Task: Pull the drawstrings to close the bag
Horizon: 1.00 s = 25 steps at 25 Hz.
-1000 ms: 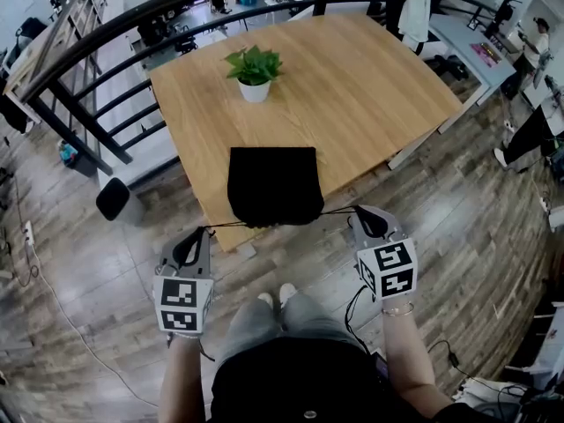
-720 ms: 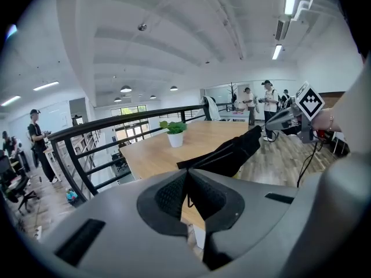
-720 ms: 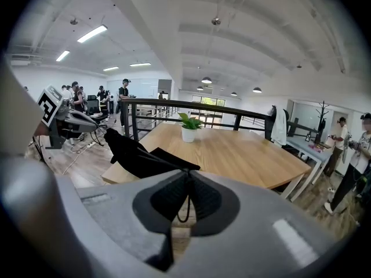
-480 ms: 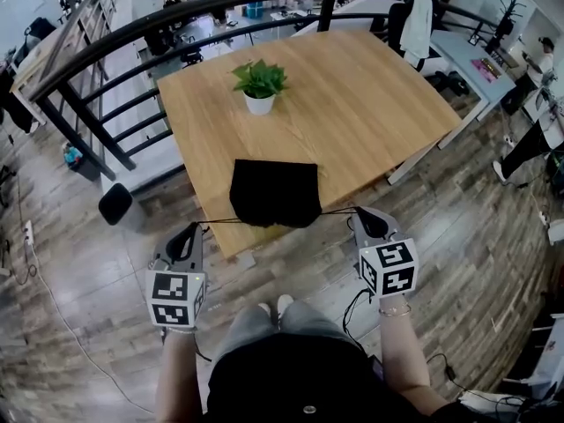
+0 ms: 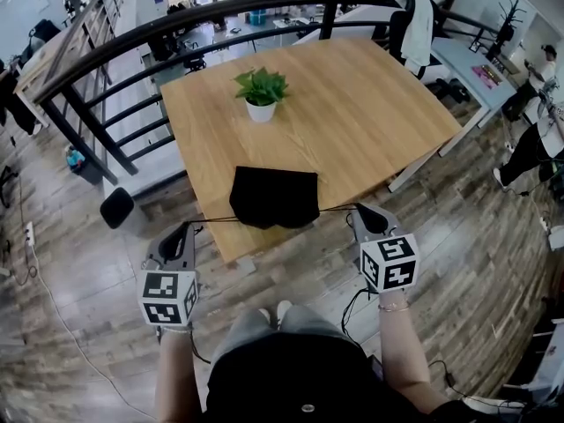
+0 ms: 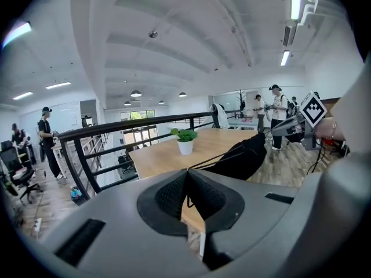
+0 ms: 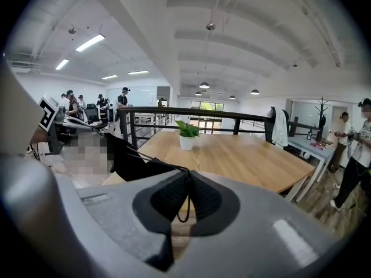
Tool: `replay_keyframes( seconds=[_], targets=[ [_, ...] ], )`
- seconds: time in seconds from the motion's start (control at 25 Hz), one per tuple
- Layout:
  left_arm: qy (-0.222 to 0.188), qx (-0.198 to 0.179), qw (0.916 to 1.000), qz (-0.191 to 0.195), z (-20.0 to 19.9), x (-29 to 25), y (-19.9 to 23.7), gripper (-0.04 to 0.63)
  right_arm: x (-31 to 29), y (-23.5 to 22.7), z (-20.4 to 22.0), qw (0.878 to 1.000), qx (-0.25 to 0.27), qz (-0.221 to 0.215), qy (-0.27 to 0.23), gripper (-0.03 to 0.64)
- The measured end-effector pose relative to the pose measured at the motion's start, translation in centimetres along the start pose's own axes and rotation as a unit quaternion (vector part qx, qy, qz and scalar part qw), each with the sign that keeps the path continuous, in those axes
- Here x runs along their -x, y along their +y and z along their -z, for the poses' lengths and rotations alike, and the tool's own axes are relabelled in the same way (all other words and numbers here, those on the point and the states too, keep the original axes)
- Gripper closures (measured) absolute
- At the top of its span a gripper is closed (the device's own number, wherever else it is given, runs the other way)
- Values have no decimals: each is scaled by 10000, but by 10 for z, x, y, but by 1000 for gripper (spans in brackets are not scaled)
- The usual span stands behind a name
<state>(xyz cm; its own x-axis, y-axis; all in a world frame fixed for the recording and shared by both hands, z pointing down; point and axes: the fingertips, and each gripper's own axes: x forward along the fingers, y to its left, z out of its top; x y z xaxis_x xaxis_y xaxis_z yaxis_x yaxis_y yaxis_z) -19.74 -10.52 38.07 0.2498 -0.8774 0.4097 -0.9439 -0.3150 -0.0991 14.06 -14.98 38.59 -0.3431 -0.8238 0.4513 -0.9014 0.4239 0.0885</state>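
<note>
A black drawstring bag (image 5: pixel 274 196) lies on the wooden table (image 5: pixel 352 104) at its near edge, its mouth gathered toward me. Thin black cords run taut from the mouth out to both sides. My left gripper (image 5: pixel 187 228) is shut on the left drawstring (image 5: pixel 216 220), off the table's near left. My right gripper (image 5: pixel 357 210) is shut on the right drawstring (image 5: pixel 335 208), off the near right. In the left gripper view the cord (image 6: pixel 200 165) leads from the shut jaws to the bag (image 6: pixel 243 158). In the right gripper view the cord (image 7: pixel 156 163) runs to the bag (image 7: pixel 124 158).
A small potted plant (image 5: pixel 259 89) in a white pot stands on the table behind the bag. A black railing (image 5: pixel 115 51) runs along the table's far and left sides. A dark round stool (image 5: pixel 116 206) sits on the floor at the left. People (image 5: pixel 529 139) stand at the right.
Both grippers have drawn farther apart and toward me, pulling the cords tighter. The bag's mouth has bunched narrower and the bag looks shorter.
</note>
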Motion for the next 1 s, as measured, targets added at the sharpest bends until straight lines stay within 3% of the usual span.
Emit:
replay_keyframes(
  seconds=[1.0],
  targets=[
    [162, 67, 9998, 20, 12, 0, 11, 575, 4, -15, 10, 9996, -234, 131, 67, 614]
  ],
)
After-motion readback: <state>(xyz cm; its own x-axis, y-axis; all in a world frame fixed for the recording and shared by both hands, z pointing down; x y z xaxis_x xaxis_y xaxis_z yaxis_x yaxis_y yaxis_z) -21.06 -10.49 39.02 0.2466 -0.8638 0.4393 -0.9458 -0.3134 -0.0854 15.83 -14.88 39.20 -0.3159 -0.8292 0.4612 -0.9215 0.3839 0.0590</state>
